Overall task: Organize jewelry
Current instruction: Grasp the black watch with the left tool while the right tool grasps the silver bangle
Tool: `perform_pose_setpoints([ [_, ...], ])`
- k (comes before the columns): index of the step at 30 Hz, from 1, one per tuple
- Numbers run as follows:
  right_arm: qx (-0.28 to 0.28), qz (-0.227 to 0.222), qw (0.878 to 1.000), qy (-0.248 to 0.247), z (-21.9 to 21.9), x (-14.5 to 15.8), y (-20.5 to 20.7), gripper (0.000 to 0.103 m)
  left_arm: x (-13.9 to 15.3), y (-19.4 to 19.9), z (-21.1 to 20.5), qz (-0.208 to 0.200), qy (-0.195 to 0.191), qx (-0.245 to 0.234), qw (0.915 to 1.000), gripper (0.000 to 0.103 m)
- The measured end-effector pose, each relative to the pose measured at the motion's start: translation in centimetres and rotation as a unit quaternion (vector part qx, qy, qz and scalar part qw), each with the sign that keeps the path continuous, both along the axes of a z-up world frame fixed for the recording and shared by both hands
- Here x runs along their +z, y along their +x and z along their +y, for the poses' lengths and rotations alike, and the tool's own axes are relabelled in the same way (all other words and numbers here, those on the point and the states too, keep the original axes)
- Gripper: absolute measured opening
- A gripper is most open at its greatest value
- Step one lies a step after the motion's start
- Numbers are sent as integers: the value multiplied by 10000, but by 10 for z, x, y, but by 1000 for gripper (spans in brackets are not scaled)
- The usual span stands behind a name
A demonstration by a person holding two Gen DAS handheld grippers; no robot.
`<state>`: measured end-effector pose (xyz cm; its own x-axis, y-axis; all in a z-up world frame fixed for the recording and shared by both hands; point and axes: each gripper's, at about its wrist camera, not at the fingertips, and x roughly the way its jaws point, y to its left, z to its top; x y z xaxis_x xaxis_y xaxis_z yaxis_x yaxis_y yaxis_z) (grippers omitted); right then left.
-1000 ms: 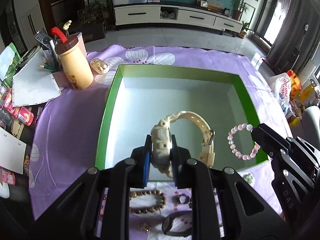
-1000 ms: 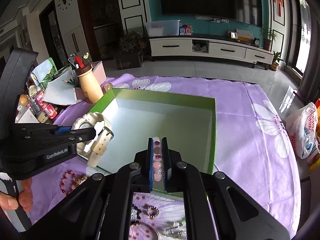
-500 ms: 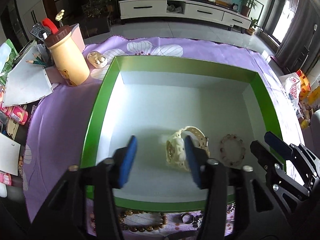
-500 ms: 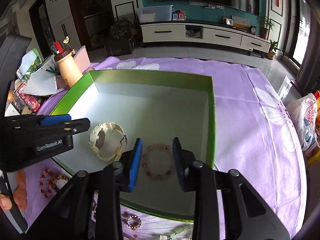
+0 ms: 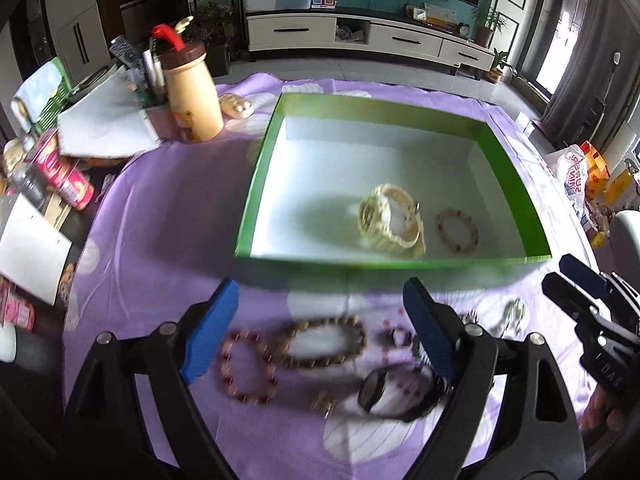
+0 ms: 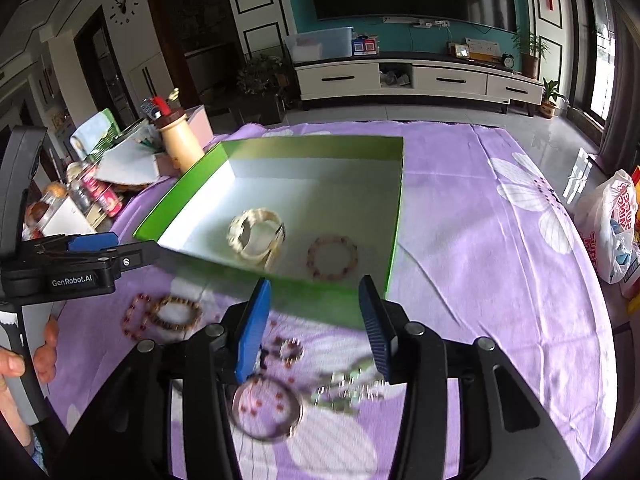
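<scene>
A green box (image 5: 256,184) (image 6: 394,232) holds a cream watch (image 5: 390,220) (image 6: 256,238) and a pink bead bracelet (image 5: 457,232) (image 6: 332,258). My left gripper (image 5: 322,330) is open and empty, pulled back over loose jewelry on the purple cloth: a brown bead bracelet (image 5: 322,342), a red bead bracelet (image 5: 248,366) and a dark watch (image 5: 396,390). My right gripper (image 6: 314,326) is open and empty, above a silver bangle (image 6: 266,406), a small ring (image 6: 291,350) and a pale green piece (image 6: 346,386).
A tan bottle with a brown cap (image 5: 192,96) (image 6: 176,140), papers (image 5: 104,124) and snack packs (image 5: 64,180) crowd the left side. A plastic bag (image 6: 612,224) sits off the right edge. The purple flowered cloth (image 6: 480,240) covers the table.
Both grippers let go of the watch and pink bracelet into the box, opened wide, then drew back toward me over the loose jewelry in front of the box.
</scene>
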<state>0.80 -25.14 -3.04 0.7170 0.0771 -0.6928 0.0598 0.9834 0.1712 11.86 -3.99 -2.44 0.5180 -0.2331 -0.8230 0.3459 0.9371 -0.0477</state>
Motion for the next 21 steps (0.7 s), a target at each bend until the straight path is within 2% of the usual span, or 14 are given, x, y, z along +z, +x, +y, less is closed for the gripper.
perform_pose_setpoints([
  [4, 216, 236, 9995, -68, 15, -9, -24, 46, -10, -26, 27, 195, -123, 103, 9997, 86],
  [11, 815, 550, 9950, -161, 51, -38, -55, 46, -43, -65, 63, 786, -367, 335, 9957, 86],
  [15, 998, 551, 9933, -202, 65, -50, -58, 46, -59, -79, 69, 1048, -550, 326, 9924, 86],
  [21, 1143, 648, 9908, -311, 76, -64, -46, 46, -64, -89, 58, 1165, -695, 231, 9905, 86],
])
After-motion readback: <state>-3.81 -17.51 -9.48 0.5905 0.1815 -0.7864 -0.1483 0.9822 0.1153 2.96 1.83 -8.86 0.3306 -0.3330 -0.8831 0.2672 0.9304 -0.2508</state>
